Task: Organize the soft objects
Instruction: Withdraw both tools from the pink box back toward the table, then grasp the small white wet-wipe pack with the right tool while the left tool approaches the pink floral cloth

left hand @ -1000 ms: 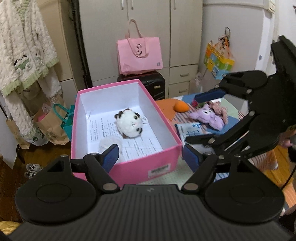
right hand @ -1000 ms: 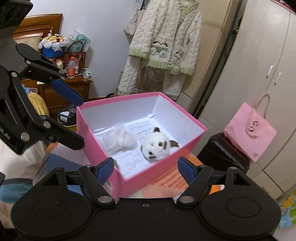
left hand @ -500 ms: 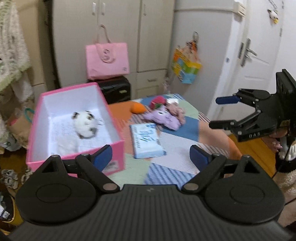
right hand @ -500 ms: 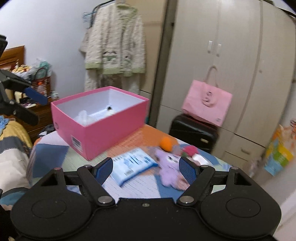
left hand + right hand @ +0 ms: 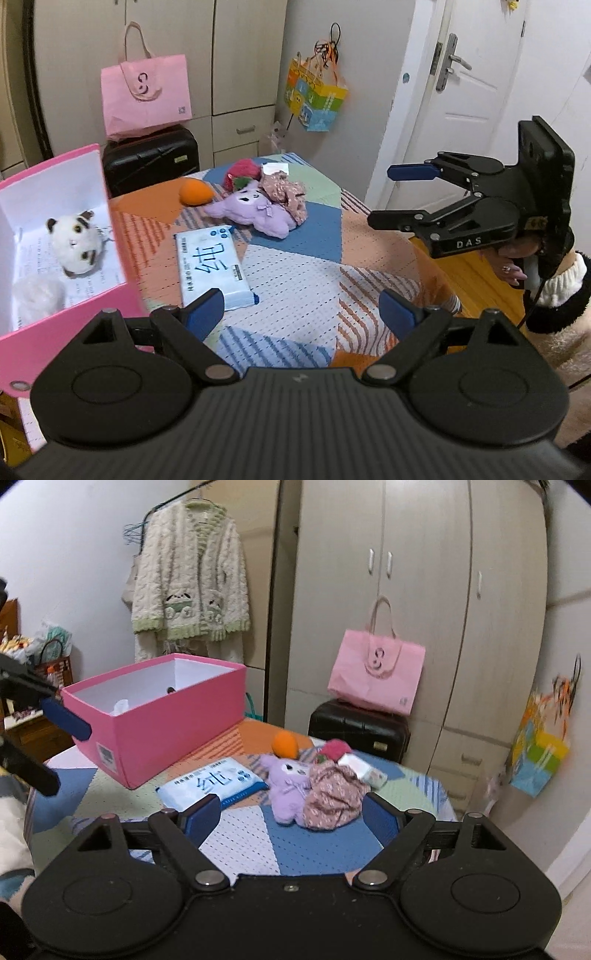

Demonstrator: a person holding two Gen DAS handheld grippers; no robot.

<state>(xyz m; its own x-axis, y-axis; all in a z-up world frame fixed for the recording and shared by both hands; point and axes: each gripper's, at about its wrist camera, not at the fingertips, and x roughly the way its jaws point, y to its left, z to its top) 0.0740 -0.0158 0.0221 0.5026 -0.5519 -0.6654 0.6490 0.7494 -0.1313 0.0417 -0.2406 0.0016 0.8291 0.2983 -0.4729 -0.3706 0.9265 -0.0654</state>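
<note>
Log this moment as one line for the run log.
left gripper: open, empty | right gripper: opening, empty | pink box: hamster plush inside | on table: purple plush, tissue pack, orange toy

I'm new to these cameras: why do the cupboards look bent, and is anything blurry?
Both views are fisheye, so straight edges bow; right wrist view: the wardrobe curves and the colourful hanging bag is smeared; left wrist view: sharp, though the door leans.

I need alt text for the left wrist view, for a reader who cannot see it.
The open, empty left gripper points over a patchwork table holding a tissue pack, a purple plush, a floral cloth bundle and an orange ball. At left, a pink box contains a white hamster plush. The right gripper, empty and opening, hangs at right.
</note>
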